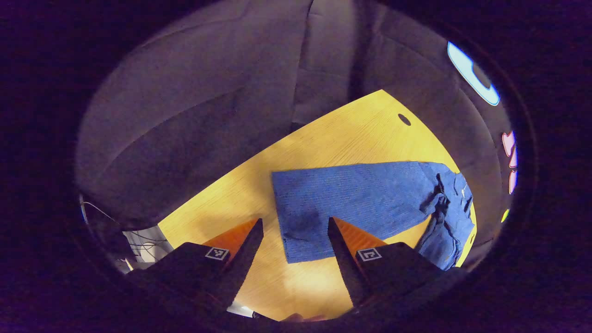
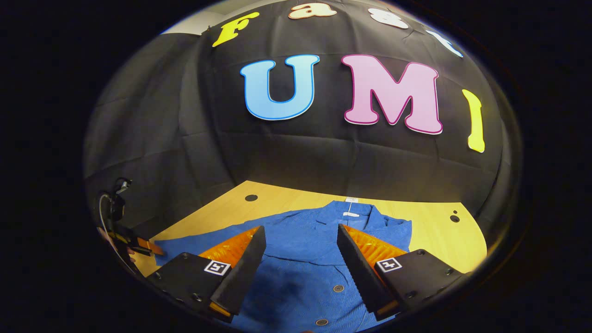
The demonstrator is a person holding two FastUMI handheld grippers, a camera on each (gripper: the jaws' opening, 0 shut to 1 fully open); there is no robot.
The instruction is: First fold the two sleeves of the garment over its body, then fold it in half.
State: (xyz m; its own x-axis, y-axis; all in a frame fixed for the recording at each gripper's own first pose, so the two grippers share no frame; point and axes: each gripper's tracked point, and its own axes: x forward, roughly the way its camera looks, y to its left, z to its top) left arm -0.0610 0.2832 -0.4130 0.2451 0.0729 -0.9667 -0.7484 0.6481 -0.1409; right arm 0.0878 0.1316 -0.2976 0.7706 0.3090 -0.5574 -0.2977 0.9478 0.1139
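My left gripper (image 1: 296, 231) and right gripper (image 2: 300, 238) hover with jaws released over the blue garment (image 1: 356, 203), spread near the table's (image 1: 342, 134) front edge.

The left tongs (image 1: 296, 226) are hanging wide open in the left gripper view, the two fingers (image 1: 247, 249) standing well apart and gripping nothing; they are tilting downward from above, their tips pointing forward and slightly inward; the right tongs (image 2: 300, 233) are likewise spread wide in the right gripper view, nothing pressed between the fingers (image 2: 356, 263); they are sitting low and aiming nearly level, forward and a little down; at the far left edge of the right gripper view the left tongs are showing again, small and farther off, with part of a hand (image 2: 106, 236) just visible beside them.
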